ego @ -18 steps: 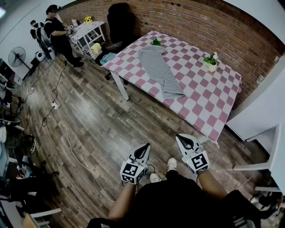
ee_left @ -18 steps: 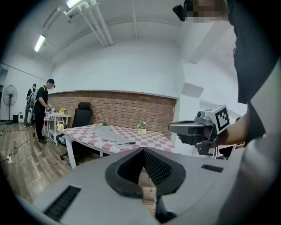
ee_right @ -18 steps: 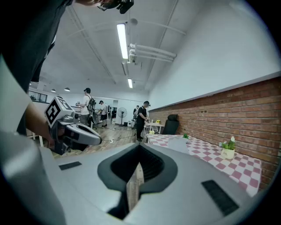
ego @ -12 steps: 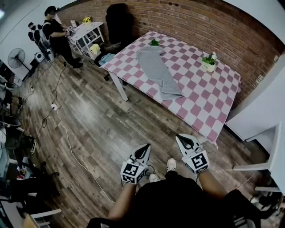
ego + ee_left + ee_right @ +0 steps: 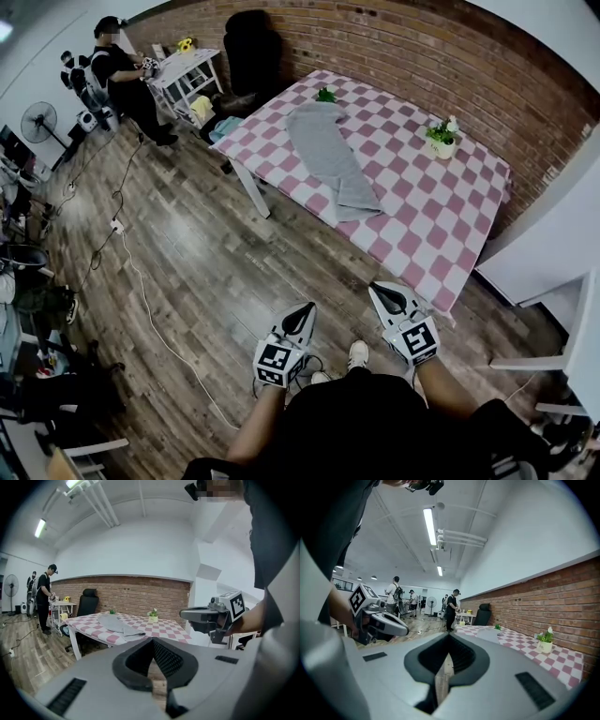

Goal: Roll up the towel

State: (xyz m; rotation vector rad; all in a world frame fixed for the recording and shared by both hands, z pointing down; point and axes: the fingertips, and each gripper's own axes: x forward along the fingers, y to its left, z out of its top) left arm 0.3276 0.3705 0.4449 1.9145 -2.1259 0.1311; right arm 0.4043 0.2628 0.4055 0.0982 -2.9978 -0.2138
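A long grey towel [image 5: 333, 159] lies flat along the pink-and-white checked table [image 5: 431, 234], well ahead of me; it also shows as a grey strip [image 5: 119, 624] in the left gripper view. My left gripper [image 5: 308, 310] is held low in front of my body over the wooden floor, shut and empty. Beside it my right gripper [image 5: 376, 291] is shut too, with nothing between its jaws. Both are far from the table. In the right gripper view the left gripper [image 5: 379, 618] shows at the left.
Two small potted plants stand on the table, one [image 5: 442, 134] at the right, one [image 5: 327, 92] at the towel's far end. A black chair [image 5: 251, 47] and a white side table [image 5: 183, 70] stand beyond, with a person [image 5: 117, 70] there. A white cable [image 5: 155, 319] runs over the floor.
The table and towel sit slightly lower and further right in the head view than before. Both grippers keep their place and stay shut.
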